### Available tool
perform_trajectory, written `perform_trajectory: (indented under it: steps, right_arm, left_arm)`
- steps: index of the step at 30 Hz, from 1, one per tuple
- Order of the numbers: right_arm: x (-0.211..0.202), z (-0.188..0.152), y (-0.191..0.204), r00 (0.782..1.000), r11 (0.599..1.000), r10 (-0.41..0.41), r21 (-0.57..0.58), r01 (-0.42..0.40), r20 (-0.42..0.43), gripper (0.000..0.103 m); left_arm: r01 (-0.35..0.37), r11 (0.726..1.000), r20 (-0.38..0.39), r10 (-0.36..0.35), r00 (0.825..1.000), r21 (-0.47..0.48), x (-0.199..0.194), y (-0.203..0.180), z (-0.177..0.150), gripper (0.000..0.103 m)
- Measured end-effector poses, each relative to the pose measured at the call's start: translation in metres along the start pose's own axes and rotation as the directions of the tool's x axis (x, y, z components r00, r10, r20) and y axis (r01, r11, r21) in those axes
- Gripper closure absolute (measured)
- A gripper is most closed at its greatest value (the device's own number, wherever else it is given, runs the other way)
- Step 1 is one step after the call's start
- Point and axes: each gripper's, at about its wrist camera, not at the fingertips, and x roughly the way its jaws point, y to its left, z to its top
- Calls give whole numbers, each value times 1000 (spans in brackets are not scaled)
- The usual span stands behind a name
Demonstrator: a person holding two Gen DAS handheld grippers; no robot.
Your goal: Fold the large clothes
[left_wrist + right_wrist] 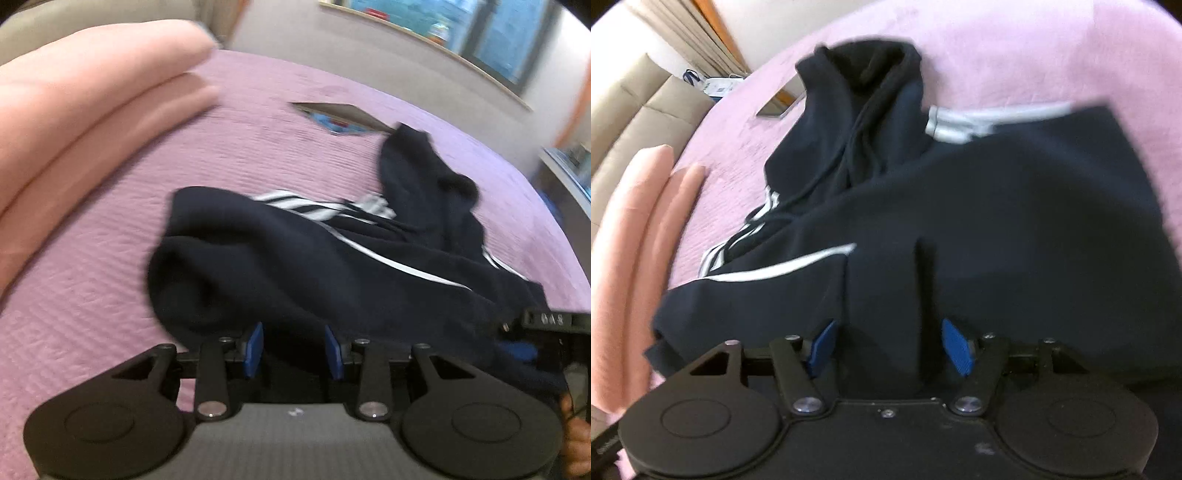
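Note:
A dark navy hoodie (332, 258) with white stripes lies crumpled on a pink-purple bedspread (110, 295). My left gripper (293, 350) hangs at its near edge with the blue pads apart and dark cloth between them. In the right wrist view the hoodie (997, 206) fills the middle, hood at the far end. My right gripper (892, 349) also has its blue pads apart, with a fold of the dark cloth running between them. Both views are blurred. The right gripper's body shows at the left wrist view's right edge (554, 332).
Folded peach blankets (74, 110) lie on the bed's left side, also in the right wrist view (635, 240). A phone (340, 114) lies flat past the hoodie. A beige headboard (635, 110) and a window (480, 33) border the bed.

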Motion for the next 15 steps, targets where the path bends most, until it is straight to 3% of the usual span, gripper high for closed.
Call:
perform_trajectory:
  steps: [1, 2, 3, 5, 7, 9, 11, 13, 14, 15]
  right_arm:
    - [2, -2, 5, 1000, 1000, 19, -17, -19, -8, 48]
    - [1, -2, 15, 999, 997, 42, -57, -43, -13, 81]
    - [-2, -2, 24, 998, 994, 59, -87, -60, -13, 89]
    - [-18, 7, 43, 995, 985, 98, -144, -93, 31, 90]
    - [-51, 18, 57, 984, 975, 108, -207, -78, 138, 91]
    - [-97, 30, 62, 957, 966, 60, -258, 17, 285, 92]
    - [-136, 38, 51, 914, 962, -28, -236, 134, 405, 92]
    - [-155, 44, 33, 883, 954, -130, -185, 235, 451, 86]
    - [-154, 46, 21, 885, 943, -184, -179, 282, 429, 73]
    - [-146, 48, 12, 894, 928, -232, -187, 321, 384, 48]
  left_arm:
    - [-10, 1000, 4, 10, 1000, -20, -3, 8, 1, 64]
    - [-17, 999, 9, 17, 1000, -38, -4, 15, 2, 64]
    - [-22, 998, 20, 23, 1000, -53, -12, 22, 4, 64]
    - [-39, 997, 49, 43, 998, -73, -20, 30, 8, 64]
    - [-43, 996, 82, 50, 995, -80, -30, 33, 16, 64]
    - [-44, 996, 112, 52, 992, -73, -39, 32, 24, 64]
    - [-40, 997, 140, 49, 989, -67, -43, 31, 31, 64]
    - [-22, 998, 150, 30, 988, -59, -41, 29, 37, 64]
    - [-9, 998, 146, 17, 989, -55, -38, 27, 39, 63]
    - [5, 999, 131, 1, 991, -47, -32, 25, 40, 63]
